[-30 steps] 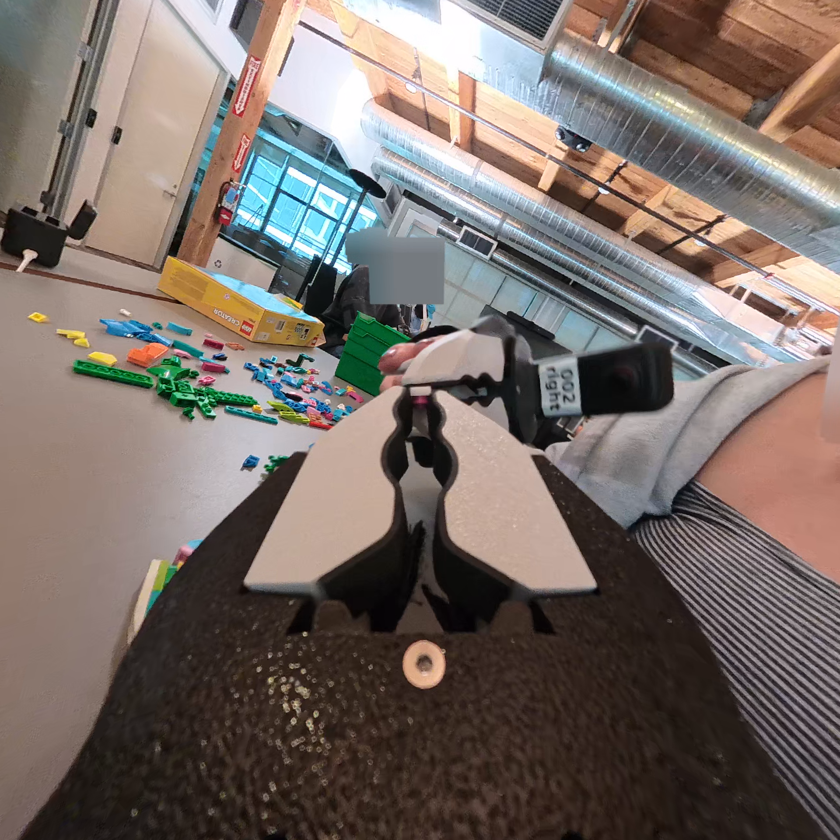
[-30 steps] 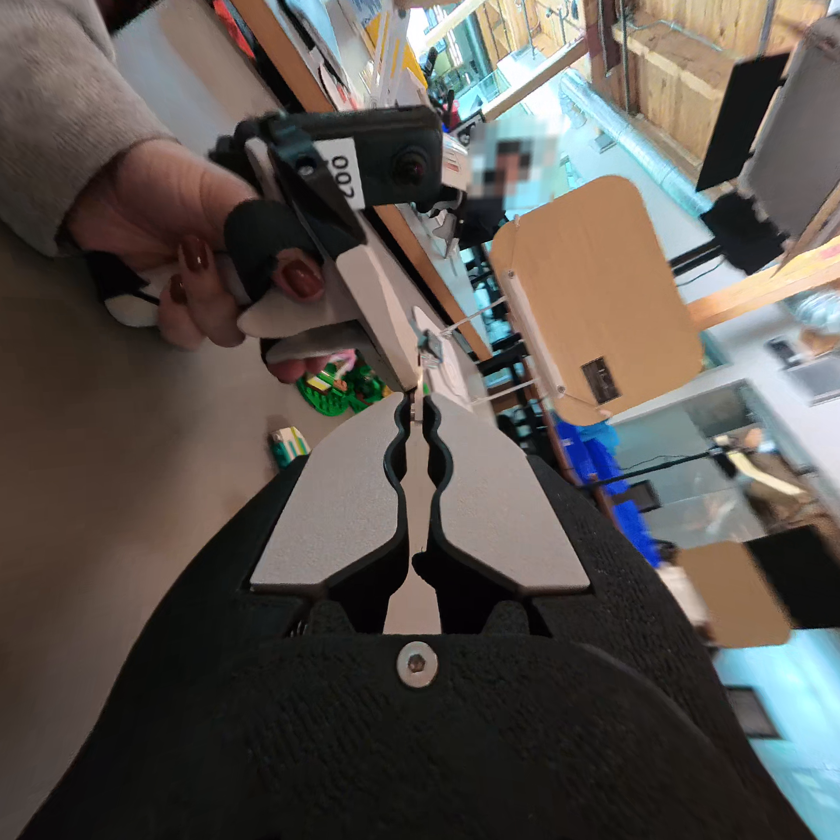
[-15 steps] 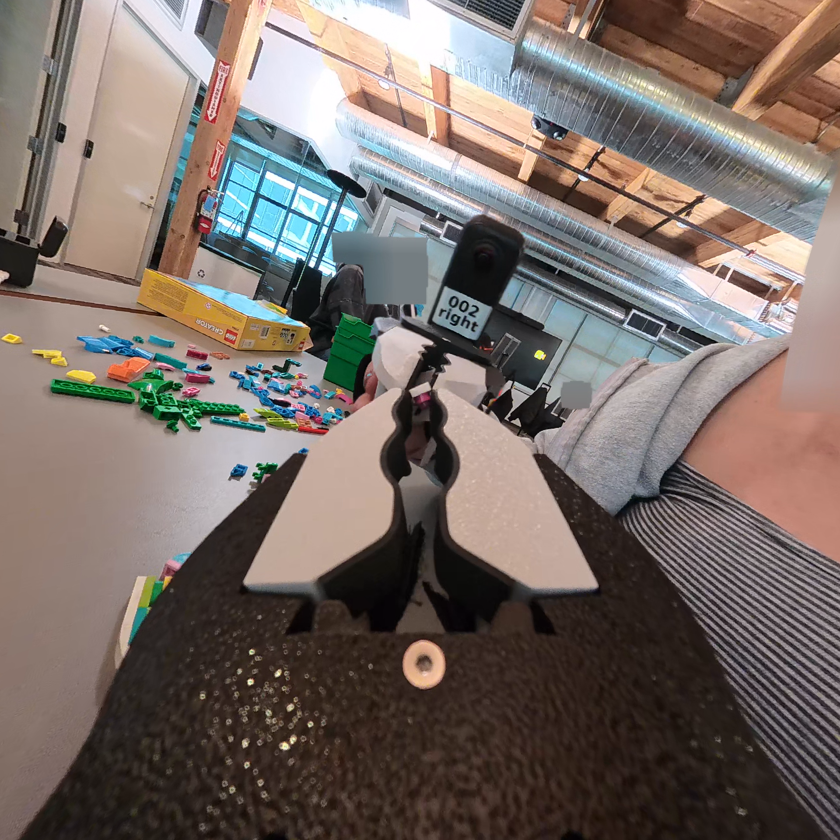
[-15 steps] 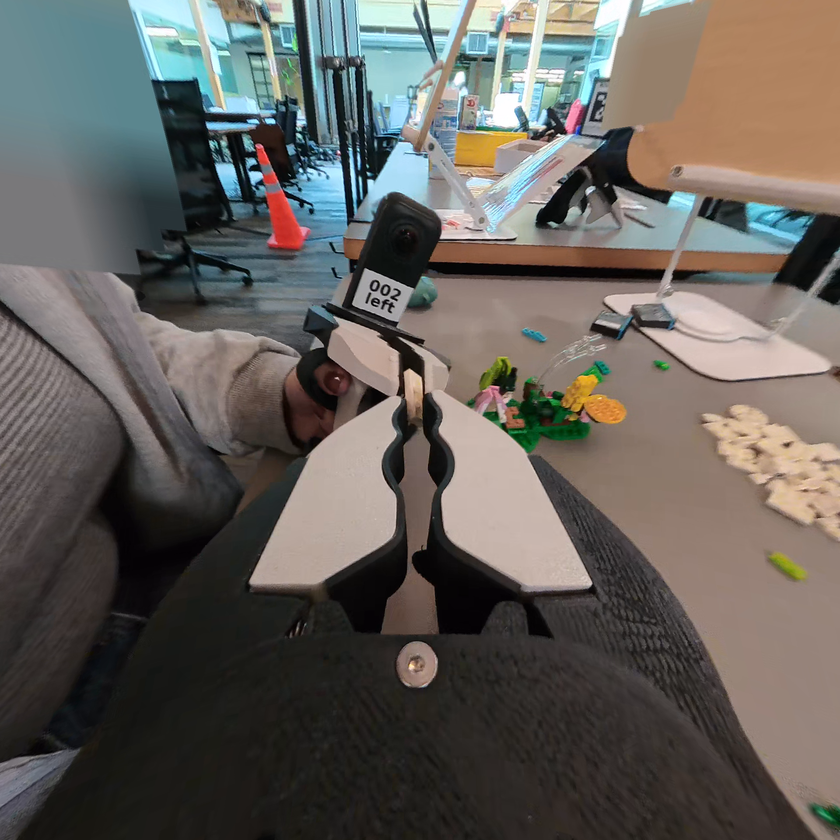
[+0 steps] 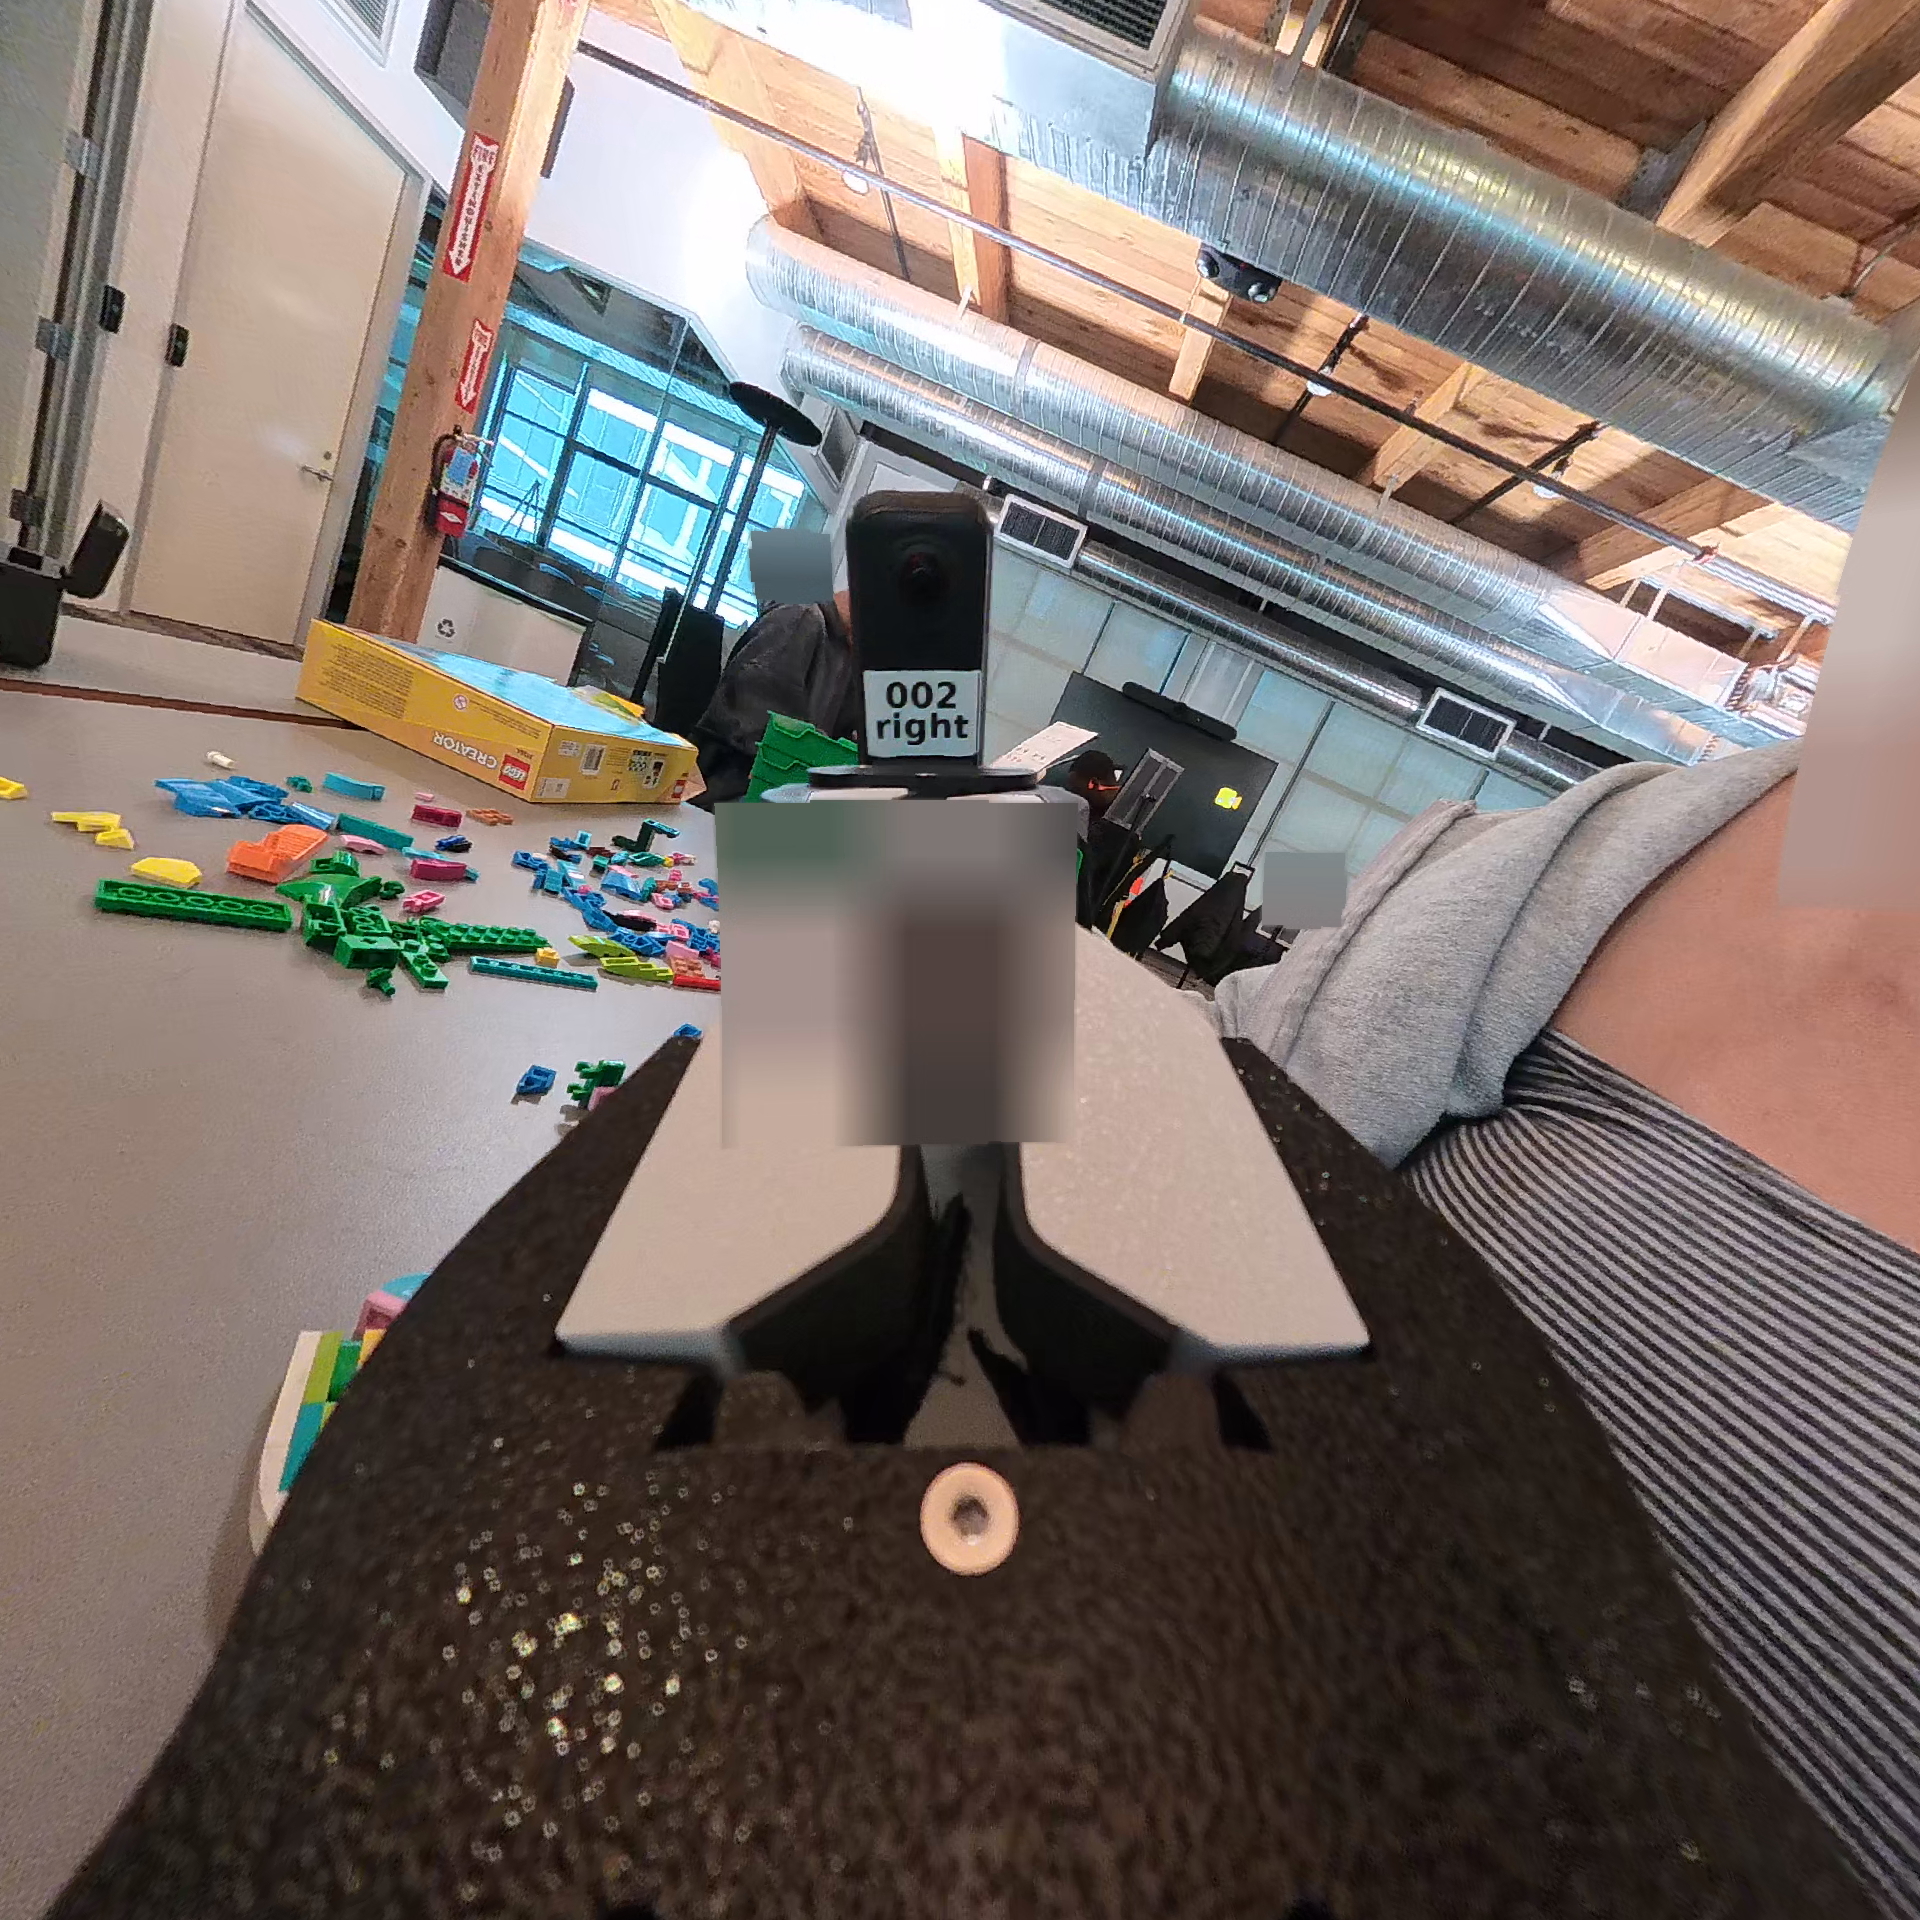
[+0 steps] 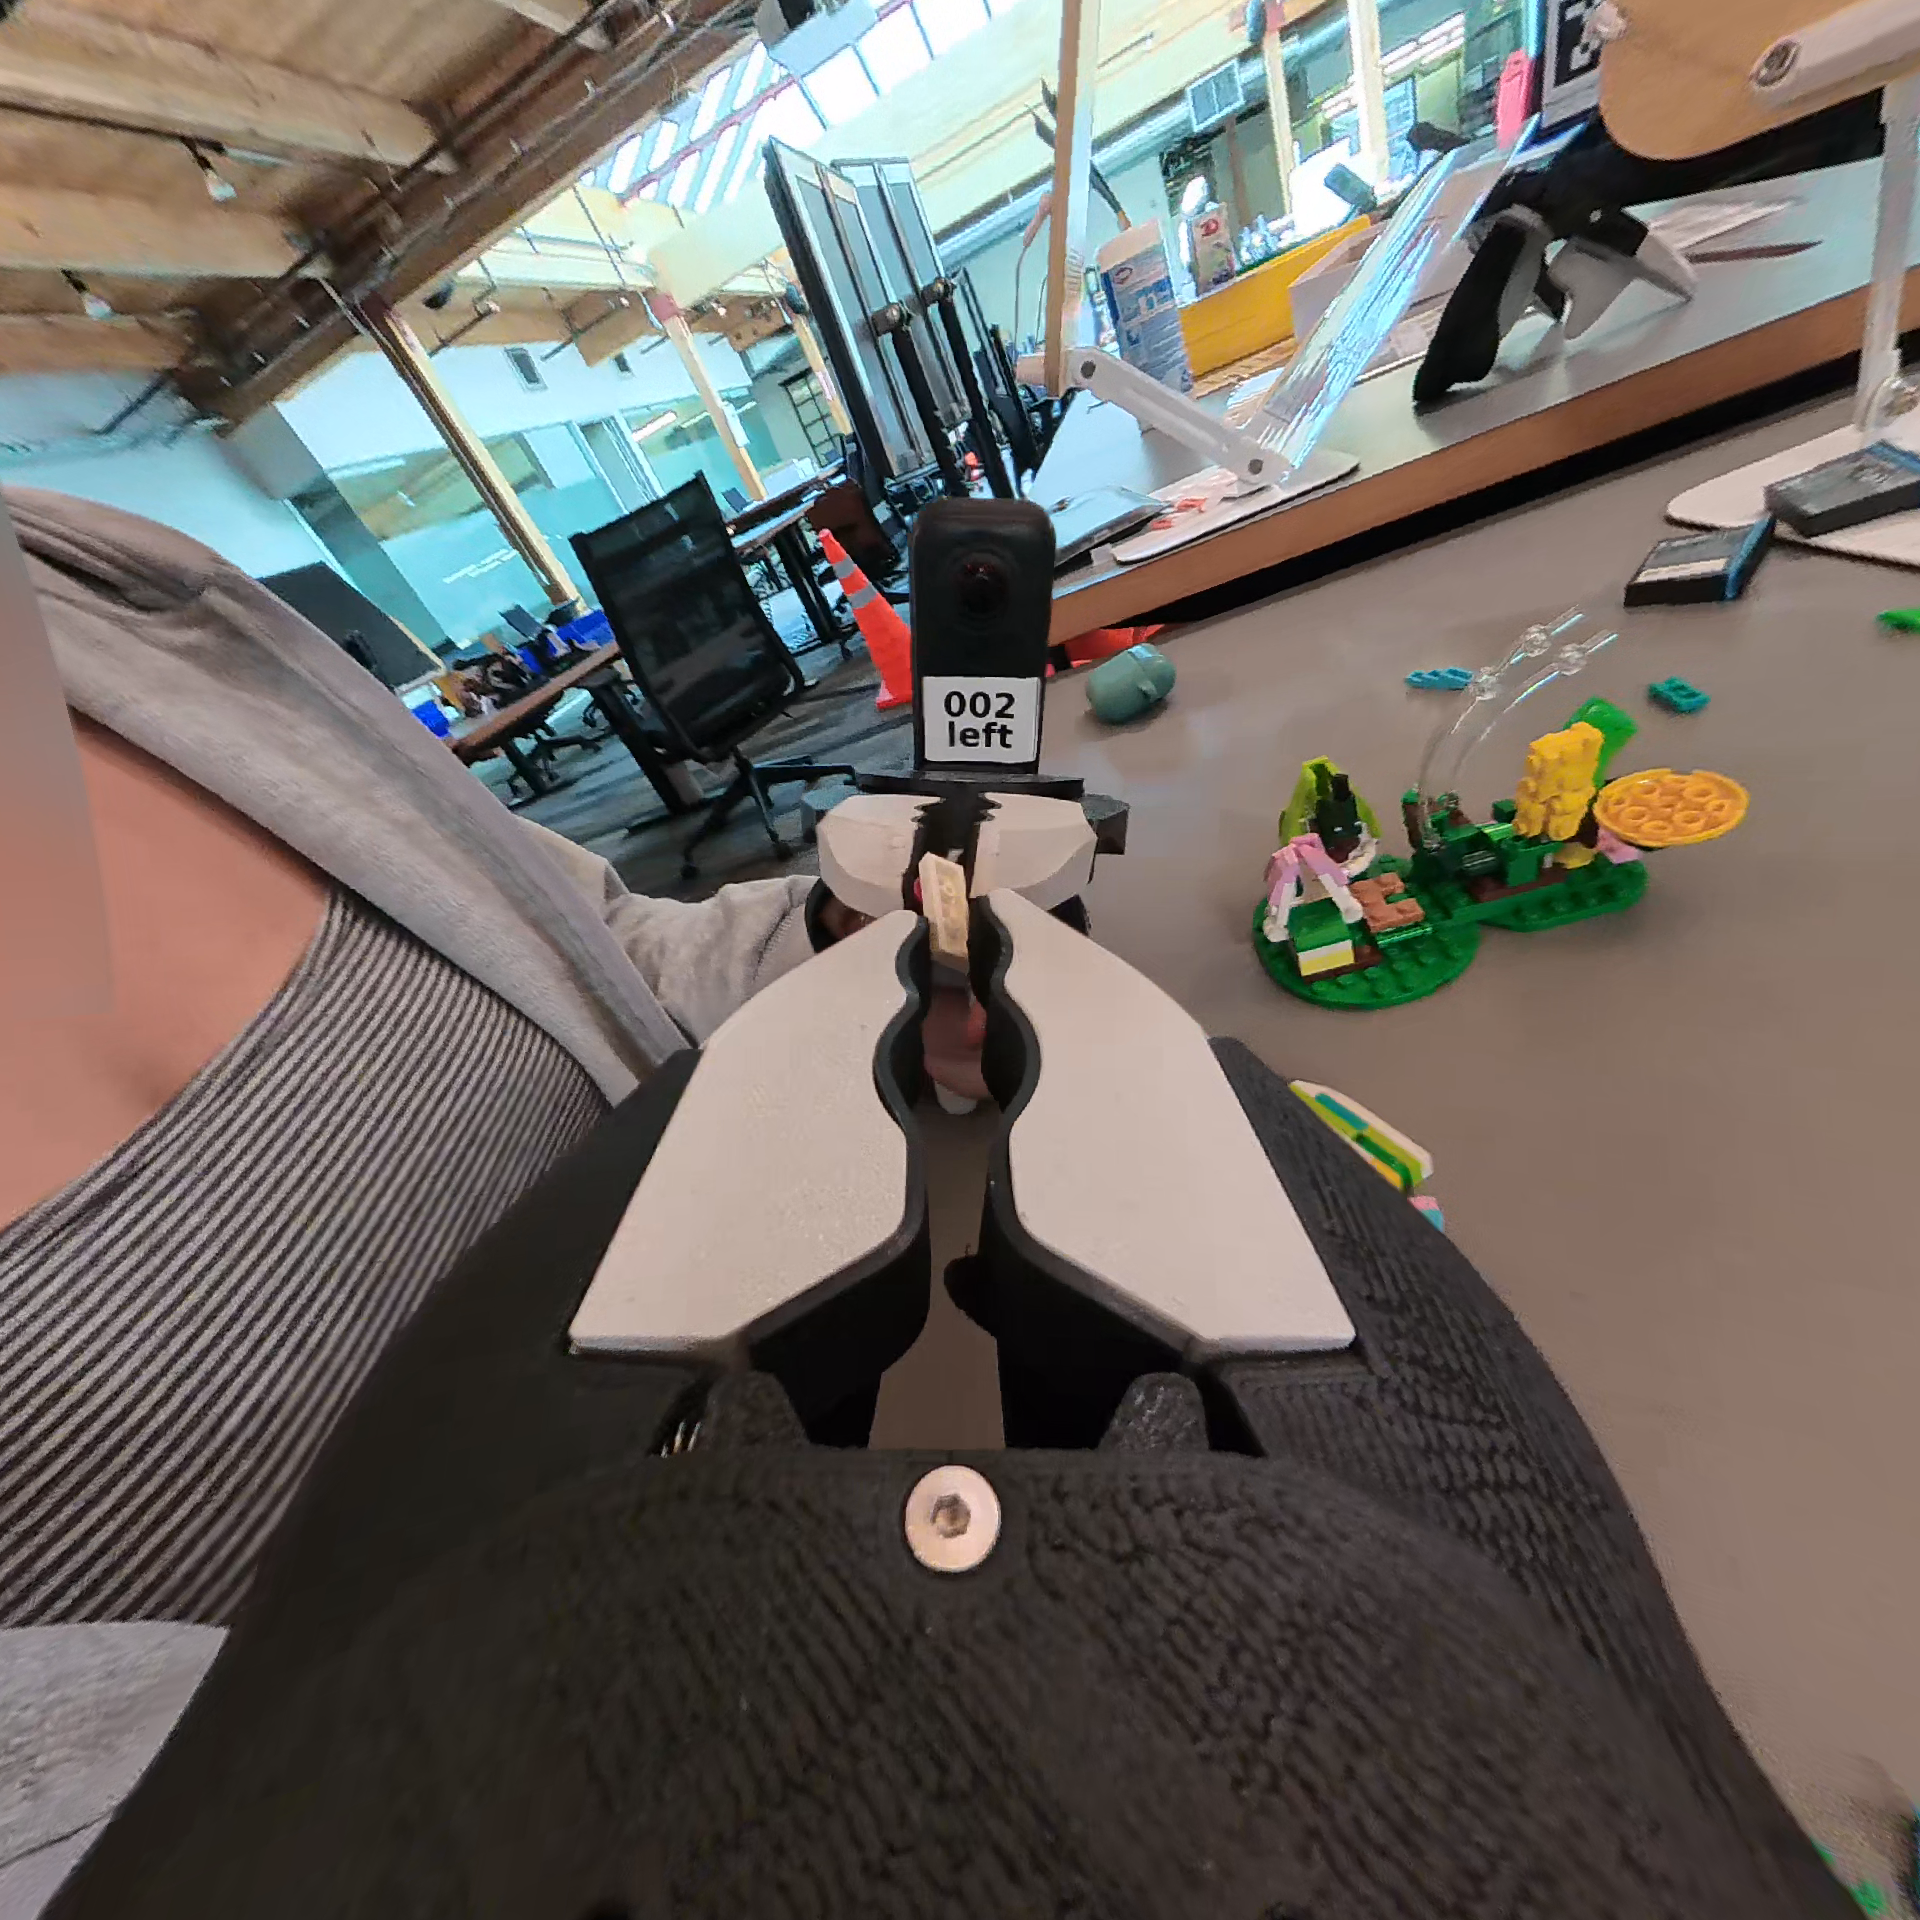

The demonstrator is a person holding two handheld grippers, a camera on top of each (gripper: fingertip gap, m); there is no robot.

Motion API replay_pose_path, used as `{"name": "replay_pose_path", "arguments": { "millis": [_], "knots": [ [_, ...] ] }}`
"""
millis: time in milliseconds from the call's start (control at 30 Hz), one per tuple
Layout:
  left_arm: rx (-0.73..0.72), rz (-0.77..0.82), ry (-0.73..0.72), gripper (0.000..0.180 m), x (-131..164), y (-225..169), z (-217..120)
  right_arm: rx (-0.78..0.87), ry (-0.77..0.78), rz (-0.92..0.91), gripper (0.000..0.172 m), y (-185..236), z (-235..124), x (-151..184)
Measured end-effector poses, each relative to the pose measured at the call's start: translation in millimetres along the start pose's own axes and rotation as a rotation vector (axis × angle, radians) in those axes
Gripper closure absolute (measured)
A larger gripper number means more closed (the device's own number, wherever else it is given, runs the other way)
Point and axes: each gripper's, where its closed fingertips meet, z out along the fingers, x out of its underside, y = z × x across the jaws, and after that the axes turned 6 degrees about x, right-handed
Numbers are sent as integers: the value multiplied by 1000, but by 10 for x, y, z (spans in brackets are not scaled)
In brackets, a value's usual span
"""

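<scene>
Between right fingers (image 6: 1049, 935), cream brick (image 6: 948, 902)

Above you runs a timber ceiling (image 5: 1288, 135) with silver ducts (image 5: 1455, 239) slung beneath it. A wooden post (image 5: 457, 343) stands left of those ducts, with a pale door (image 5: 260, 343) further left and bright windows (image 5: 634, 488) just right of it. Across the room, a black office chair (image 6: 696, 644) faces glass partitions

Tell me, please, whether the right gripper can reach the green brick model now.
Likely yes: only bare table separates the right gripper from the green brick model. But it pinches a small cream brick, so grasping looks unlikely.
</scene>
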Motion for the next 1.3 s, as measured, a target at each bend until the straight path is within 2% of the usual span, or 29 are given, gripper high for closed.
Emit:
{"name": "replay_pose_path", "arguments": {
  "millis": [133,367,500,533,600,733,900,967,1133,1233,1300],
  "knots": [
    [-13,1,-4,172,-3,20,2,24,-1,-47,167,-13,-2,-2],
    [-95,80,10,173,3,85,0,215,11,-424,167,-97,-13,-6],
    [-155,190,50,173,26,104,7,208,37,-346,167,-113,-33,25],
    [-179,224,43,180,8,113,-3,201,27,-319,168,-119,-40,16],
    [-214,309,49,180,-9,107,-16,211,27,-274,168,-170,-69,11],
    [-290,381,59,180,-18,159,-17,220,33,-285,168,-193,-69,35],
    [-365,472,99,152,3,205,-6,262,55,-409,168,-226,-38,114],
    [-368,464,104,147,9,217,-4,313,9,-540,169,-244,-50,66],
    [-347,385,72,145,-20,234,-32,602,-114,-1117,168,-278,-149,-126],
    [-315,341,58,147,-19,214,-30,625,-115,-1263,168,-224,-77,-46],
    [-270,328,59,158,-1,160,-12,611,-112,-1274,169,-206,-19,22]
  ]
}}
